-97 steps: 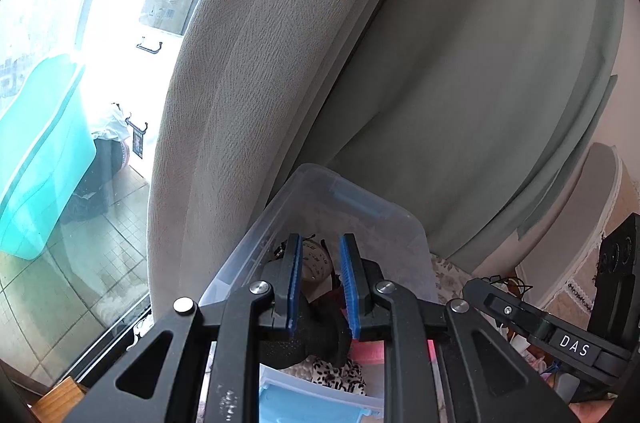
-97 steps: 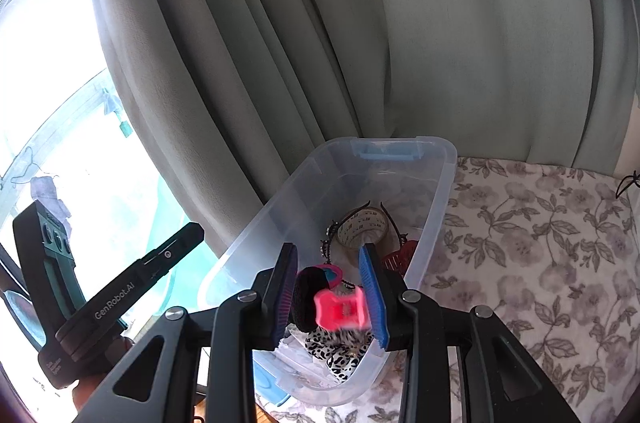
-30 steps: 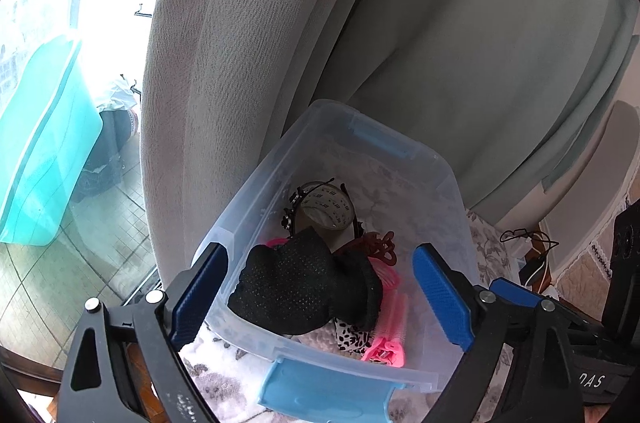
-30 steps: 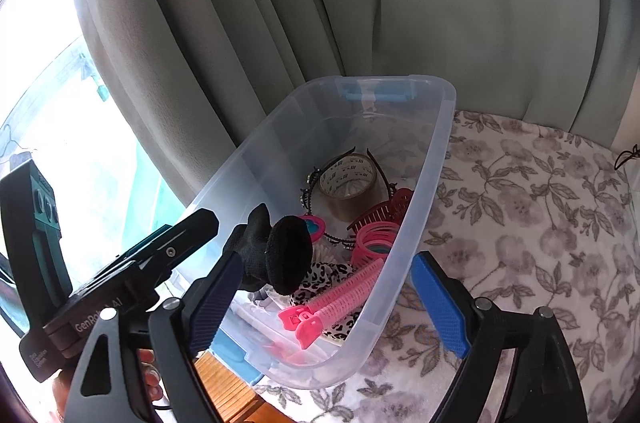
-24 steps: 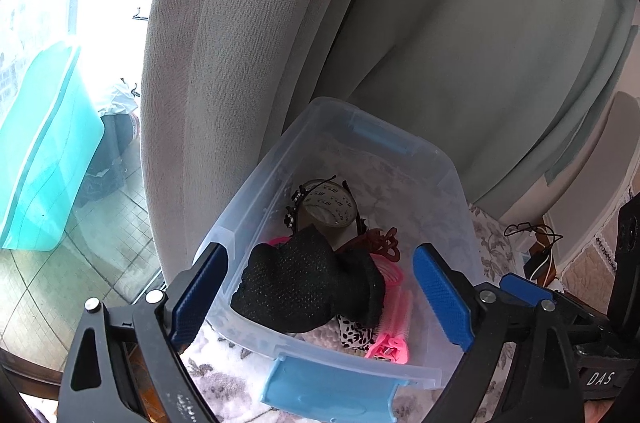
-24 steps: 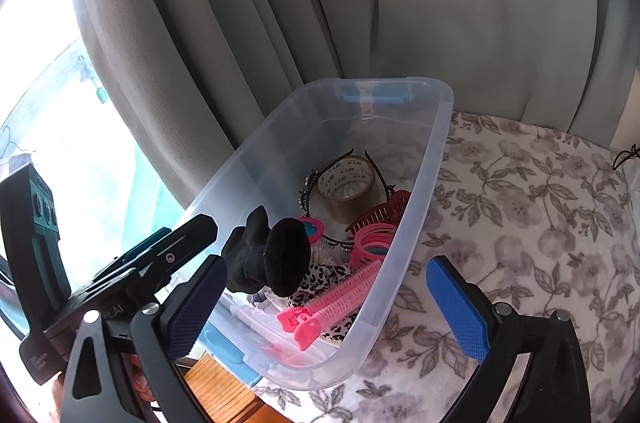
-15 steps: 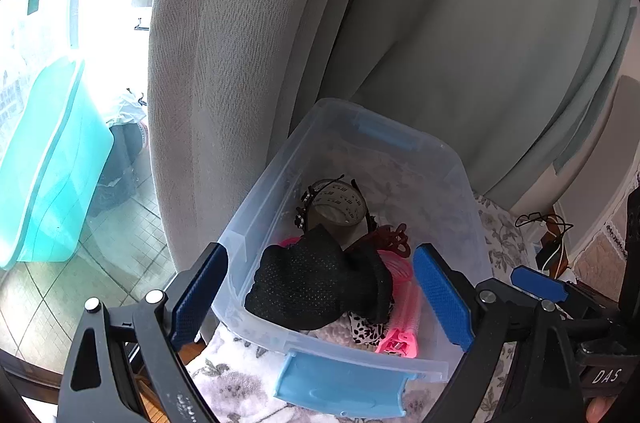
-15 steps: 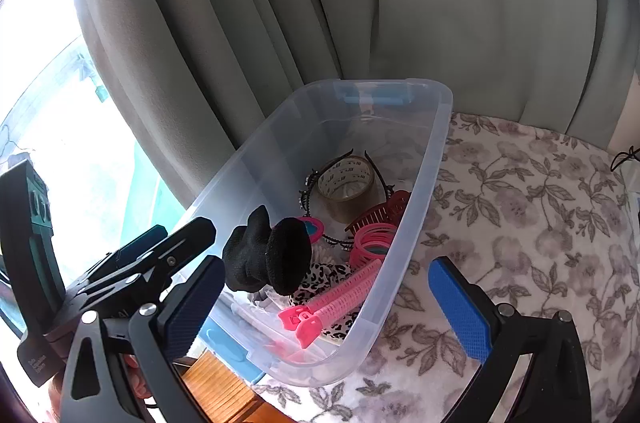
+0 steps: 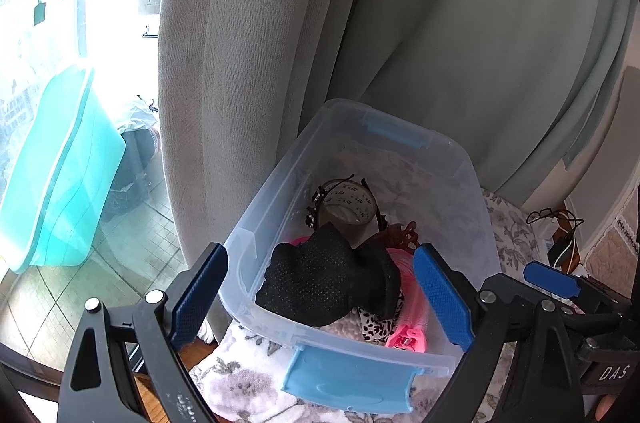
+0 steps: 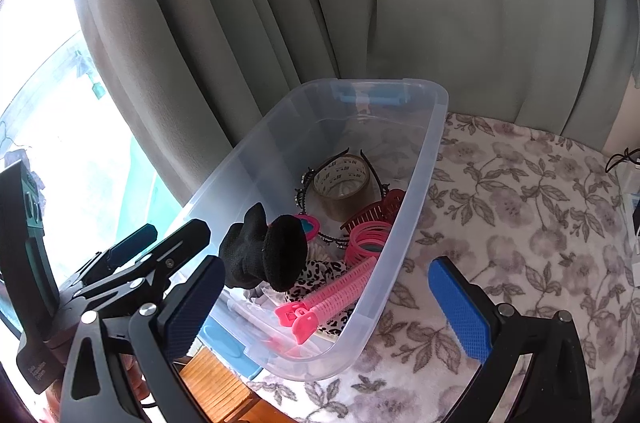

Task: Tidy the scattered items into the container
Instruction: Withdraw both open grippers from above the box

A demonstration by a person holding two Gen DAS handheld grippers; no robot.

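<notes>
Curtain: grey-green folds hanging just behind the clear plastic bin.
Floral cloth: covers the surface the bin stands on and spreads out to the bin's right.
Clear plastic bin: the landmark; open-topped, with blue latches at its near and far ends.
Left gripper: spread wide with nothing between its blue pads, poised above the bin's near end.
Right gripper: its jaws have just been opening and now stand at their widest with nothing between them, straddling the bin's near right wall.
Black glove: in the bin at its near left, on top of the pile.
Tape roll: mid-bin, ringed by a thin black headband.
Pink hair clip: in the bin near the right wall, on spotted fabric.
Pink rollers: in the bin, between the tape roll and the clip.
</notes>
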